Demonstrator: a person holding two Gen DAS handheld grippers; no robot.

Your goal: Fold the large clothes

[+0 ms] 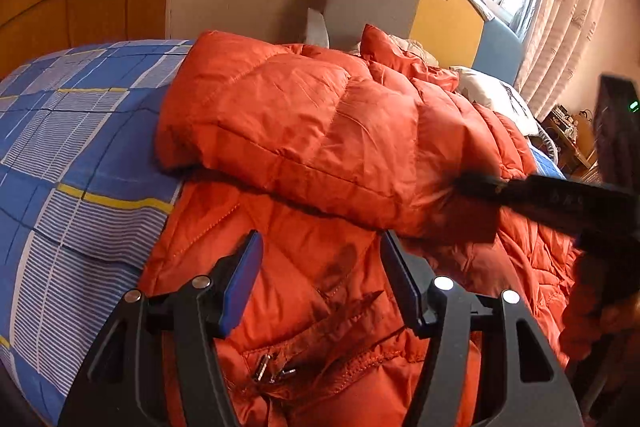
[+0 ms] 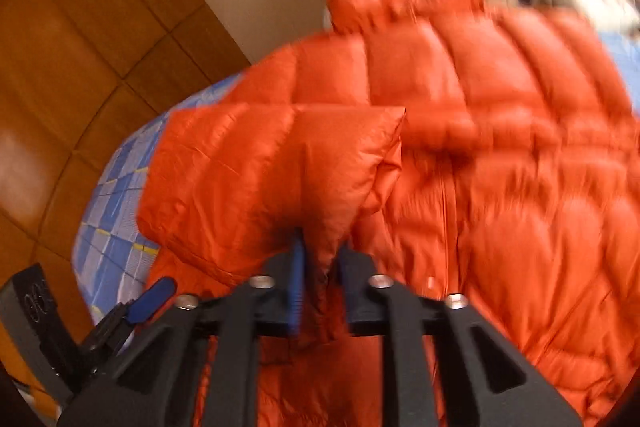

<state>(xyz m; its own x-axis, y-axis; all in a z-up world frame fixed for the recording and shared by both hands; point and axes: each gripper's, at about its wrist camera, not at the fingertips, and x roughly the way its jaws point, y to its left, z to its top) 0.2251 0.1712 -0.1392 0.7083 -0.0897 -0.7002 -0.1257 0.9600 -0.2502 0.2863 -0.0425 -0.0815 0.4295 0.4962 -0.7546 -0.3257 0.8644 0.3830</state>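
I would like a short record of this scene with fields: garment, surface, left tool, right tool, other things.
garment: orange padded jacket, spread on the bed, one part lifted and folded over
surface: bed with blue checked sheet
left tool: open, over the jacket near its zipper, holding nothing
right tool: shut on a pinch of jacket cloth
other things: pillow at the far end, curtain by the window

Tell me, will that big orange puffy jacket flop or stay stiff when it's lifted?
Probably floppy: the orange puffer jacket already drapes where the right gripper pinches its sleeve. Its puffed quilting suggests it's light for its size. The shiny fabric may be slippery.
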